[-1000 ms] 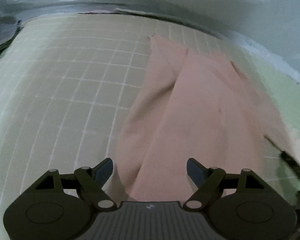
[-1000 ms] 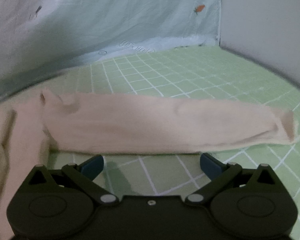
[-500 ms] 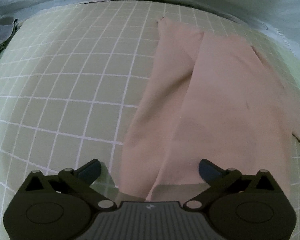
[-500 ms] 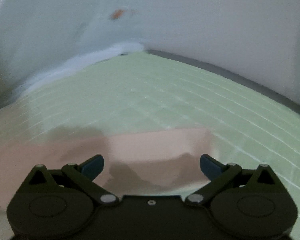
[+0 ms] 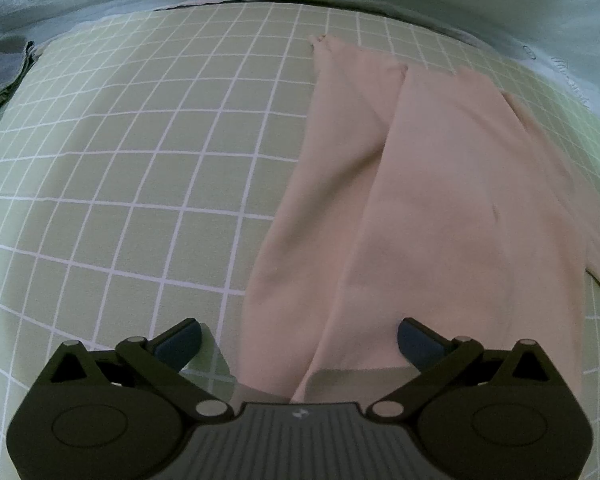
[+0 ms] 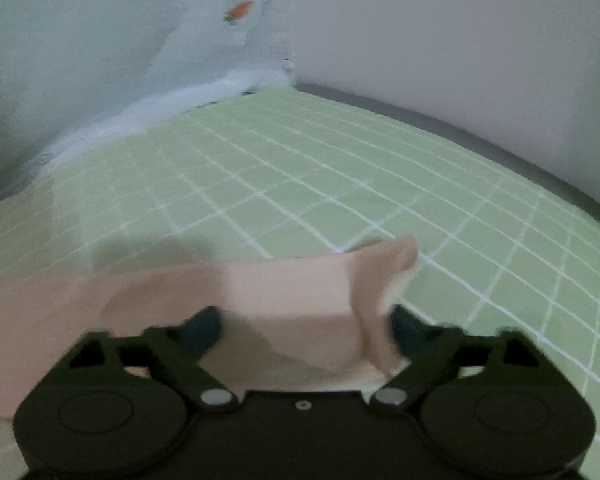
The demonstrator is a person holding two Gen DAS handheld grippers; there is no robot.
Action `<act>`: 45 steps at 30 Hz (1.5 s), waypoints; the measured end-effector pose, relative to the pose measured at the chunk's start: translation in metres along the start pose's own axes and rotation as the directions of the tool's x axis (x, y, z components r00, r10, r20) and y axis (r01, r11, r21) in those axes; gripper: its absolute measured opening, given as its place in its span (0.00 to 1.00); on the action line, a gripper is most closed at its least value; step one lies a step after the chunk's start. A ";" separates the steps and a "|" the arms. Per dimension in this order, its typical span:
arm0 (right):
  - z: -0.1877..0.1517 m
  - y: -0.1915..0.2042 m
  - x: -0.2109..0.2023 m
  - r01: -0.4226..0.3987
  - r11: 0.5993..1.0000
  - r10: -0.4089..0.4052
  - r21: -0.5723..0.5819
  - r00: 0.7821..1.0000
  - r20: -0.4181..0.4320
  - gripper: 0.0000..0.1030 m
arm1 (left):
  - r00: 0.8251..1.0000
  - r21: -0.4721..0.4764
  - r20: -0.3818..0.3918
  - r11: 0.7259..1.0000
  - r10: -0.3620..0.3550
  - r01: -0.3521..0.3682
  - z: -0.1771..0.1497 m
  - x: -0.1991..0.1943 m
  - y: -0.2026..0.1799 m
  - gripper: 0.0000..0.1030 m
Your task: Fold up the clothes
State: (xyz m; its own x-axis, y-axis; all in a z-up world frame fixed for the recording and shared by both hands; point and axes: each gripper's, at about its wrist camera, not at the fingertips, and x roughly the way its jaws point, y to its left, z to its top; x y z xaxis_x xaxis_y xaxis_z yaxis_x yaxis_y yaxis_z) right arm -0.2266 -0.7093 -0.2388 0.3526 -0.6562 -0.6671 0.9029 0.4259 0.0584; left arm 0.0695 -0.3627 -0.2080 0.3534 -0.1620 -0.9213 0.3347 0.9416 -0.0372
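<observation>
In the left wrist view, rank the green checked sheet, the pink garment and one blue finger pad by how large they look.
1. Green checked sheet: fills most of the frame.
2. Pink garment: covers much of the right half.
3. Blue finger pad: smallest, though it is nearest the camera.

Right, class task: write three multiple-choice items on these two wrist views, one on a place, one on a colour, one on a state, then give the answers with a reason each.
1. Where does the pink garment lie?
A. on the green checked sheet
B. in a basket
C. on a chair

2. What colour are the sheet's grid lines?
A. black
B. white
C. red

3. How does the left gripper stand?
A. shut on cloth
B. open, cloth between its fingers
C. out of view

Answers: 1 A, the garment is spread flat on the sheet. 2 B, the lines show pale white against green. 3 B, both fingers stand wide apart, clear of the cloth.
</observation>
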 end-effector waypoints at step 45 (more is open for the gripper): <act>-0.011 0.201 -0.085 -0.653 0.718 0.619 -0.239 0.757 -0.210 0.99 | 1.000 -0.044 0.016 0.999 -0.015 0.016 0.002 -0.017 0.008 1.00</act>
State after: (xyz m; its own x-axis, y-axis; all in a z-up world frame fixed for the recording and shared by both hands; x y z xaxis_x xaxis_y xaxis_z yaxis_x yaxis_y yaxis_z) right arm -0.0776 -0.5607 -0.1782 0.7741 -0.1029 -0.6247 0.3596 0.8836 0.3000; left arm 0.0680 -0.3529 -0.1920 0.3622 -0.1812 -0.9143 0.3012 0.9511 -0.0691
